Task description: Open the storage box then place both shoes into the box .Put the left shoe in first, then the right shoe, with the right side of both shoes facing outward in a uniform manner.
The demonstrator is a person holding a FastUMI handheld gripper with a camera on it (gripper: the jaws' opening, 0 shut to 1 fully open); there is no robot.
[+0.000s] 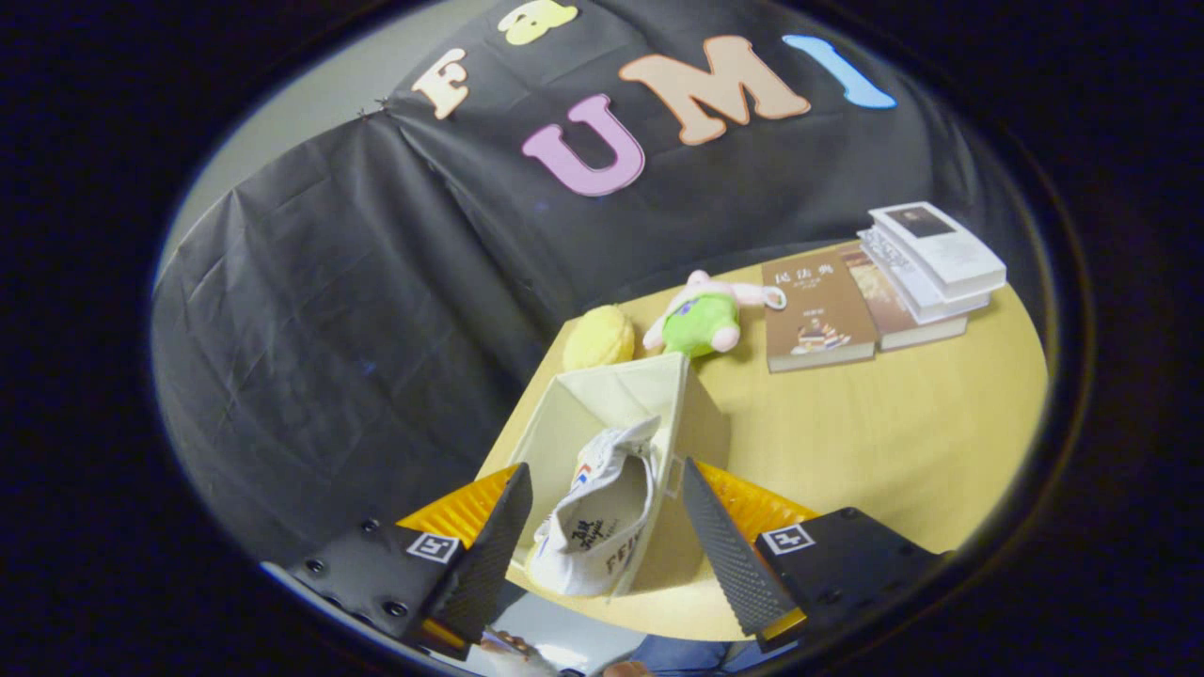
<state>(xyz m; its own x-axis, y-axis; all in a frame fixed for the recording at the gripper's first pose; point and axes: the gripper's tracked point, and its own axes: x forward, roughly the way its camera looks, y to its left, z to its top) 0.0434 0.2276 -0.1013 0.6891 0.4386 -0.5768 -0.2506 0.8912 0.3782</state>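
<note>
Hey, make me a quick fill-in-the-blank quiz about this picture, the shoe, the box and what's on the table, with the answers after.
1. The white shoe lies in the cream fabric storage box, between the ____ gripper fingers.
2. Beyond the box, beside the pink plush toy in green, sits a round ____ plush.
3. The brown-covered book lies flat on the ____ table.

Missing words: open; yellow; wooden

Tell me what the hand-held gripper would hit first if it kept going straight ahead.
Probably the white shoe, lying in the open cream storage box between the open hand-held gripper fingers; depth is unclear, but nothing seems nearer.
</note>
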